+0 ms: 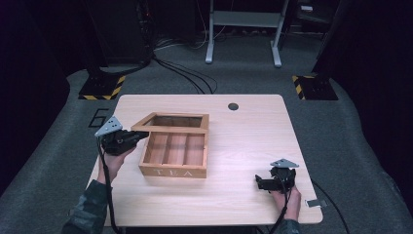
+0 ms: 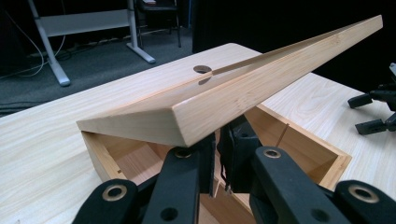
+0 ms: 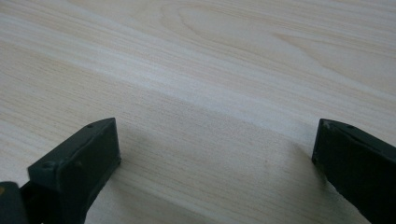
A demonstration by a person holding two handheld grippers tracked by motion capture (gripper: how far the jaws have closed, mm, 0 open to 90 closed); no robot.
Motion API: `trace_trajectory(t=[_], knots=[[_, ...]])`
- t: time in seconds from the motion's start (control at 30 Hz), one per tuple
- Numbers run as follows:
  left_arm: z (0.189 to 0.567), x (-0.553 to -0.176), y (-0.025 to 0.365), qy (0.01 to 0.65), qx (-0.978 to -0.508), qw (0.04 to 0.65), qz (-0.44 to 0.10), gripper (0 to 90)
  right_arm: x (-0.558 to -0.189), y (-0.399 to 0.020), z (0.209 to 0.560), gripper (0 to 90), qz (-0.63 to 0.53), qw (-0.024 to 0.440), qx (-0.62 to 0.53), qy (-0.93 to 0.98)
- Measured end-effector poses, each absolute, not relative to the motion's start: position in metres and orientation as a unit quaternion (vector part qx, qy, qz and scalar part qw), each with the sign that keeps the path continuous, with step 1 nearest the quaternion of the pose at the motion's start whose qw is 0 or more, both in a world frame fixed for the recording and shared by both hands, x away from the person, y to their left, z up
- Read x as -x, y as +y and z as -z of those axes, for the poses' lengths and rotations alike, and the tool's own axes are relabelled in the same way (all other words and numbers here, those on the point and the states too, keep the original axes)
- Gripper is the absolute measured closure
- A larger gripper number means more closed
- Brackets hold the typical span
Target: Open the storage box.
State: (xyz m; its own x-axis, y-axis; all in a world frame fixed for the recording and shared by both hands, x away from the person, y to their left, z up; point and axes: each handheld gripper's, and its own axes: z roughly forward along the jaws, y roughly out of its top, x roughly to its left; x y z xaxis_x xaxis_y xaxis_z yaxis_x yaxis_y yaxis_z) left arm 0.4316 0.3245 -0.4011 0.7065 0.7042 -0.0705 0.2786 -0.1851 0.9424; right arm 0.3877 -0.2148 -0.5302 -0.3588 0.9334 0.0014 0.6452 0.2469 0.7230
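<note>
Left gripper (image 1: pixel 139 136): we see it near the table's left edge, held in the left hand (image 1: pixel 113 161), jaws pinching the lid's left rim.
Lid (image 2: pixel 233 88): a wooden frame, raised at a tilt above the box in the left gripper view.
Tea box (image 1: pixel 174 156): we see it left of the table's (image 1: pixel 243 146) middle, three compartments, "TEA" on the front wall.
Right gripper (image 1: pixel 263 183): low at the table's front right corner, pointing left, jaws spread wide over bare wood, holding nothing.
</note>
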Motion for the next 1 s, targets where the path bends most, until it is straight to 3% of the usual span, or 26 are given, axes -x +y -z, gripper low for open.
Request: trace_trajectory(t=[1.0], knots=[[0.3971, -0.4346, 0.3243, 0.33, -0.745, 0.545, -0.196, 84.5, -0.3877, -0.2148, 0.5302, 0.2, -0.324, 0.222, -0.521, 0.758]])
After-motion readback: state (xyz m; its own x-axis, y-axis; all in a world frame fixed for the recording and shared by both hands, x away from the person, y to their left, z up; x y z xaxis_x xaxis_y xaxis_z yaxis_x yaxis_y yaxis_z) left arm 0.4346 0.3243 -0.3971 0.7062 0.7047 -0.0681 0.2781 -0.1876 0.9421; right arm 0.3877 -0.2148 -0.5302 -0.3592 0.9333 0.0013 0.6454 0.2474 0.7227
